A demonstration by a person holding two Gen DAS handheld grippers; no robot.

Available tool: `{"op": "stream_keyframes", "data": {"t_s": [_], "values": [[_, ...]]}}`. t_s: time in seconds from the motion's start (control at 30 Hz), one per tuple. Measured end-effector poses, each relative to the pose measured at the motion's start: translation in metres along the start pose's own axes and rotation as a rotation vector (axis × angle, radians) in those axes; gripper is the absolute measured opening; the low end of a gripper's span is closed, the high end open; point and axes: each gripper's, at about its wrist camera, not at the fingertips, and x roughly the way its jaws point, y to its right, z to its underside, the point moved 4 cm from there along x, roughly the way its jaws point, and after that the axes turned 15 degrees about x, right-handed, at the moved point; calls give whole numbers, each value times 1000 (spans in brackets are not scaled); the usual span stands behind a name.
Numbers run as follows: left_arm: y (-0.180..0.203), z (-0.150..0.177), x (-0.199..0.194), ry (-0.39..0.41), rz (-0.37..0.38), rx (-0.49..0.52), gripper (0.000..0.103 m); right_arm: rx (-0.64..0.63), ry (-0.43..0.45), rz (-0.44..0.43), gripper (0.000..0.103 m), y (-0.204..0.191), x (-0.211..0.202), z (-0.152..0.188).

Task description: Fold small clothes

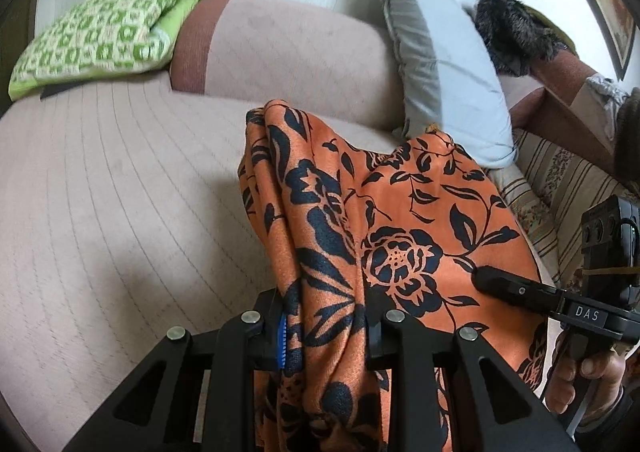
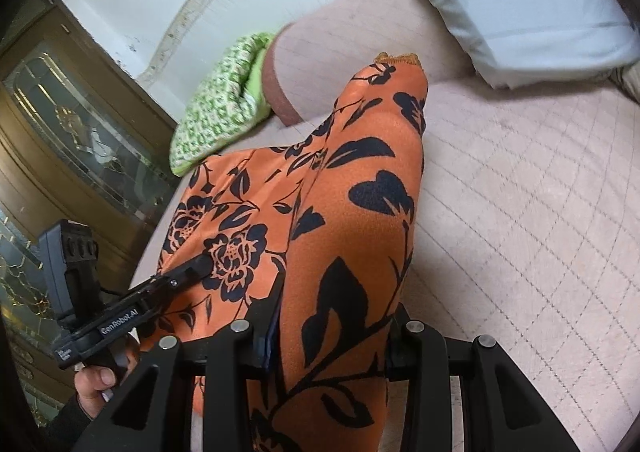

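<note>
Orange floral garment (image 1: 400, 219) is hanging bunched between both claws, filling the lower centre of each wrist view, above the pinkish quilted sofa seat (image 1: 120, 191). Left gripper (image 1: 324, 336) is clamping a gathered fold of it, fabric spilling over and in front of the jaws, blue pad edge showing at the left finger. Right gripper (image 2: 332, 336) is likewise clamping on the same cloth, which is running up from its jaws to a hemmed tip near the top centre of the right view. In the left view the right gripper (image 1: 480, 276) is coming in from the lower right, its tip touching the cloth by a flower print, with the person's hand (image 1: 580, 376) gripping the handle. Green patterned cushion (image 1: 104, 31) is sitting at the upper left of the left view, against the sofa back (image 1: 288, 51). Grey-white pillow (image 1: 448, 67) is leaning at upper right, a dark furry item (image 1: 516, 35) just beside it. A wooden glass-front cabinet (image 2: 68, 139) is filling the left edge of the right view.
</note>
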Motion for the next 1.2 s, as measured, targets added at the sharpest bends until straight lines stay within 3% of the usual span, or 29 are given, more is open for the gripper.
{"op": "stream_keyframes", "data": {"t_s": [0.13, 0.2, 0.27, 0.43, 0.5, 0.57, 0.67, 0.73, 0.8, 0.87, 0.97, 1.0, 1.07, 1.17, 1.2], "values": [[0, 20, 29, -70, -13, 10, 29, 31, -37, 48, 40, 23, 21, 12], [-5, 34, 48, -151, -33, -4, 36, 48, -76, 99, 47, 36, 32, 16], [-14, 36, 41, -136, -41, -53, 53, 66, -67, 131, 55, 46, 31, 18], [-27, 18, -6, -52, -152, -44, 57, 43, 49, 223, 60, 41, -10, 10], [-24, 10, -28, 17, -192, -24, 57, 42, 103, 194, 60, 28, -30, 3], [-19, 8, -36, 53, -173, -7, 58, 38, 123, 105, 60, 8, -44, 5], [-6, 18, -30, 53, -136, 26, 59, 52, 33, -21, 67, -4, -33, 19], [-5, 37, -8, -18, -103, 31, 59, 84, -36, -23, 69, 9, -15, 29], [-15, 64, 21, -161, -113, 10, 62, 162, -62, 23, 68, 37, 0, 34], [-21, 66, 18, -139, -93, -31, 62, 179, -55, -12, 66, 34, -9, 29], [-10, 42, 0, -78, -151, 45, 62, 59, -21, -2, 67, 4, -22, 14], [-2, 28, -9, -24, -144, 87, 62, 47, -16, -27, 67, -4, -22, 5], [5, 13, -12, 8, -107, 107, 65, 61, 4, -51, 68, -9, -19, -15], [3, 14, 2, -23, -81, 106, 65, 159, -4, -62, 69, 14, 4, -41], [-2, 26, 16, -85, -109, 113, 65, 176, -23, -49, 70, 22, 13, -42]]}}
